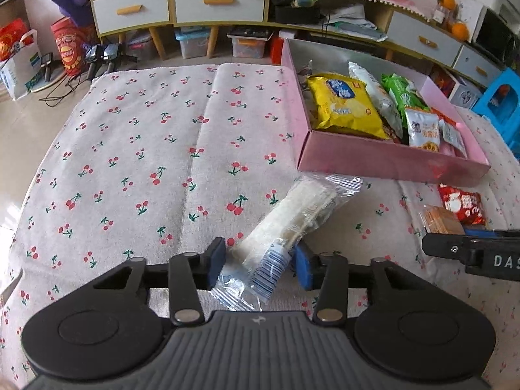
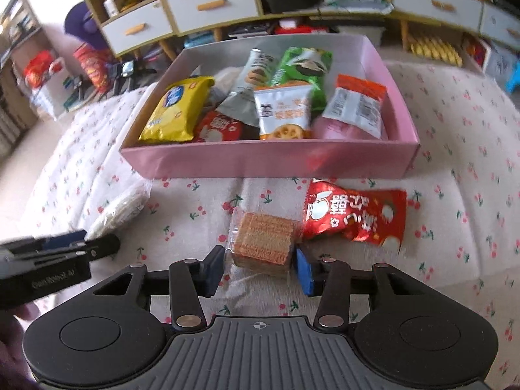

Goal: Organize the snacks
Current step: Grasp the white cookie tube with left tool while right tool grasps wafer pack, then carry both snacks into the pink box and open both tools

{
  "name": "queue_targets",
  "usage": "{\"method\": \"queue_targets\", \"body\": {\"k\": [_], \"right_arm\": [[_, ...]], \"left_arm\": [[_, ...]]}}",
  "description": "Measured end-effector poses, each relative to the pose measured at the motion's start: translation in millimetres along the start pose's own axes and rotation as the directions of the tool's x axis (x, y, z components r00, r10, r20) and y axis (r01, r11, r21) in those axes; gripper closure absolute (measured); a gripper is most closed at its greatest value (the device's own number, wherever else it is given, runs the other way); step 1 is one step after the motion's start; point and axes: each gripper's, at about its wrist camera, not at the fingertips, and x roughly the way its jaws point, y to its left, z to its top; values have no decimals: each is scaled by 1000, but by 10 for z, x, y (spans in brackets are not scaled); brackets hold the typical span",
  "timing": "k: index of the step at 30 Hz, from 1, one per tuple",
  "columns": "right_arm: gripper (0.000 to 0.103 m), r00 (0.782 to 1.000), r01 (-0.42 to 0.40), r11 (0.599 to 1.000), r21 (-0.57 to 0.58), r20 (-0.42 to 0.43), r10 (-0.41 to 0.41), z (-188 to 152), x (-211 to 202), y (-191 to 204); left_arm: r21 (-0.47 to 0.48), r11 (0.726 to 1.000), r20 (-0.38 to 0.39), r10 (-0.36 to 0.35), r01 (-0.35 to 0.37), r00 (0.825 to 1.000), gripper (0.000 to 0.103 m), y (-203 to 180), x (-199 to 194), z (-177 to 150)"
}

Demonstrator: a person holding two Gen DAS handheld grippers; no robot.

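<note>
A pink box [image 1: 373, 159] [image 2: 260, 161] holds several snack packs, among them a yellow bag [image 1: 344, 105] [image 2: 177, 113]. My left gripper [image 1: 260, 261] has its blue pads on either side of a clear-wrapped white snack [image 1: 292, 217] lying on the cherry-print cloth; the pads touch the wrapper. My right gripper [image 2: 260, 265] has its pads around a clear-wrapped brown wafer block [image 2: 263, 239], also seen in the left wrist view [image 1: 442, 219]. A red packet [image 2: 354, 216] [image 1: 463, 204] lies just beyond the wafer.
The cherry-print cloth [image 1: 146, 149] covers the surface. Behind it stand cabinets with white drawers [image 1: 217, 1], storage bins, bags and cables on the floor. The left gripper shows at the left of the right wrist view [image 2: 58, 256].
</note>
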Motion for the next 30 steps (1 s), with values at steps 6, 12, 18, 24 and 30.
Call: {"method": "queue_targets", "body": {"k": [6,12,18,24,30], "right_arm": [[59,999,-40,996,77,-33,43,46,-77,-103],[59,992,-94,983,157,-64,106,82,-172,-202],[59,985,-144,968,206,-60,159,111,-277,-238],[59,978,-193,953,233,-38,207,152,-391,-274],[59,968,-239,929,282,-4,250,214,-507,-361]], "left_arm": [[-21,1000,-22,-13,12,1000,75,2,-55,47],[-109,992,-45,-65,60,997,81,99,-103,80],[-150,983,-33,-110,104,993,86,106,-183,110],[-173,975,-19,-145,140,989,88,88,-245,131],[-223,952,13,-212,210,977,88,86,-337,174]]}}
